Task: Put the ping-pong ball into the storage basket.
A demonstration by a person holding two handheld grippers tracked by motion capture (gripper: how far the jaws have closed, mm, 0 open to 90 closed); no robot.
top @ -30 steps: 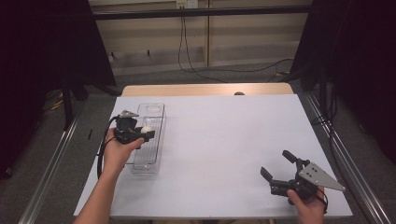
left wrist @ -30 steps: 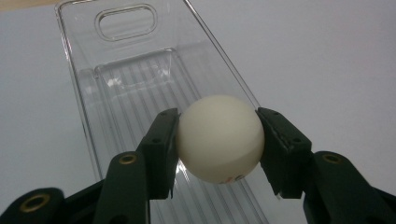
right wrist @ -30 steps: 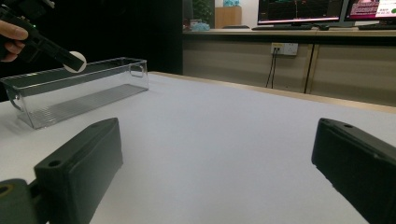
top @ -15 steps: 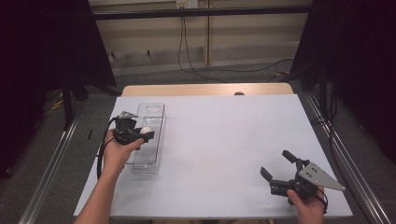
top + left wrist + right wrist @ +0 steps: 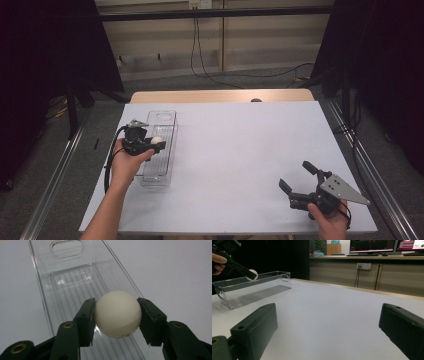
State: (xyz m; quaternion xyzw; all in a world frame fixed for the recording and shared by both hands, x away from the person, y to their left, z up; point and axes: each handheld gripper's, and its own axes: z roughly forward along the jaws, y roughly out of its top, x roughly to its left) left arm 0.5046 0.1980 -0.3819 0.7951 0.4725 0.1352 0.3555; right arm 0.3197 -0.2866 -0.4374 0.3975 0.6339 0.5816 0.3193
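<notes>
Your left gripper [image 5: 116, 315] is clamped on the white ball [image 5: 117, 314], one black pad on each side at about its widest line, and it holds the ball over the long clear bin [image 5: 159, 146] at the left of the white table [image 5: 240, 150]. In the right gripper view the ball [image 5: 252, 274] sits at about rim height, so it looks to be above the ribbed floor rather than resting on it; from these pictures you cannot tell the exact gap. If the step is to put the ball in the bin, do it gently: bring the jaws down inside the walls, keep them clear of the thin transparent rim, and get the ball close to the floor before you let go. A light round ball dropped from the rim would likely bounce or run along the ribs toward one end. Open the jaws slowly and evenly so neither pad flicks the ball sideways, then lift straight up so you do not drag the bin, which looks light enough to slide. Your right gripper [image 5: 299, 178] rests near the front right corner of the table, well apart from the bin, with its jaws spread wide and nothing between them; leave it there unless the bin starts to shift and needs steadying.
</notes>
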